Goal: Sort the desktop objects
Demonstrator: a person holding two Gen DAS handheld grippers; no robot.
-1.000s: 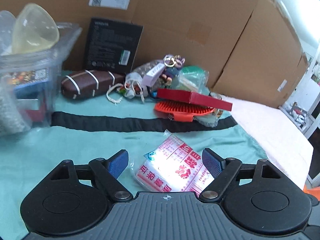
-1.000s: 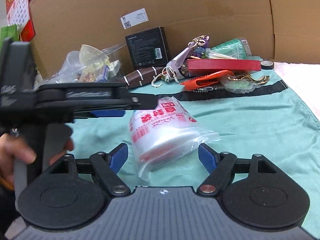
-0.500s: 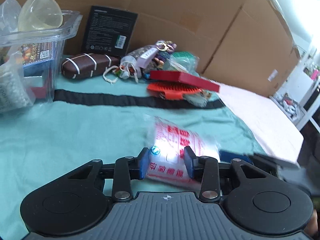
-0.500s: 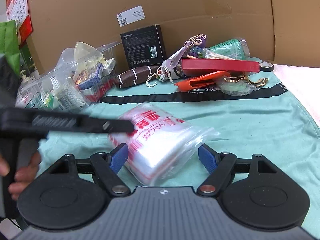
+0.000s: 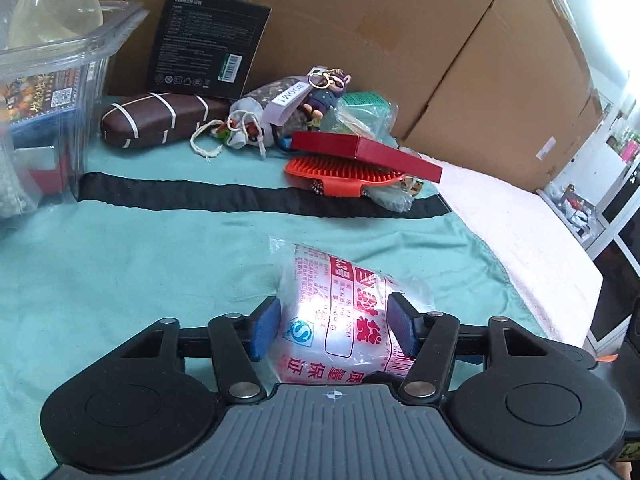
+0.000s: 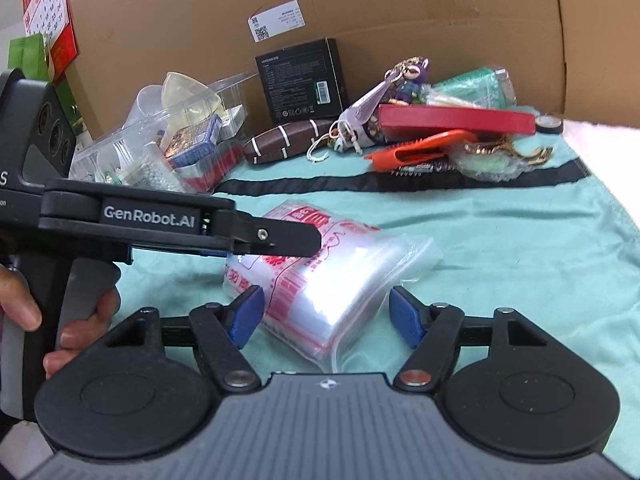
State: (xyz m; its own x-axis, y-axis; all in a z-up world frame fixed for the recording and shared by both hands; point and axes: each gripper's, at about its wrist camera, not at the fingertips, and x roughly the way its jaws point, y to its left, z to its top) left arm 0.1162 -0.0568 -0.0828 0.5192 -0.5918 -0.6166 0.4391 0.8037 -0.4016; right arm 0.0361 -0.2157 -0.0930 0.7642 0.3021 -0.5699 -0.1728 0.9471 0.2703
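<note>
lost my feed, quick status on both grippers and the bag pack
Left gripper pads against zip-bag pack, jaws just reopened some. Right gripper open astride it, just closing slightly. Pack on green cloth; nothing blocking.

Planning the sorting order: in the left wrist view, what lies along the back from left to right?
Clear plastic bin → brown case → drawstring pouch → red box → cardboard box.

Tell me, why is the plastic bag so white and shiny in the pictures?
Left wrist view: glare from a light washes out the packet of plastic bags between the blue fingers, hiding some red print. Right wrist view: the same glare whitens its middle. Both views bend at the edges, a fisheye effect; the cardboard box looks curved.
</note>
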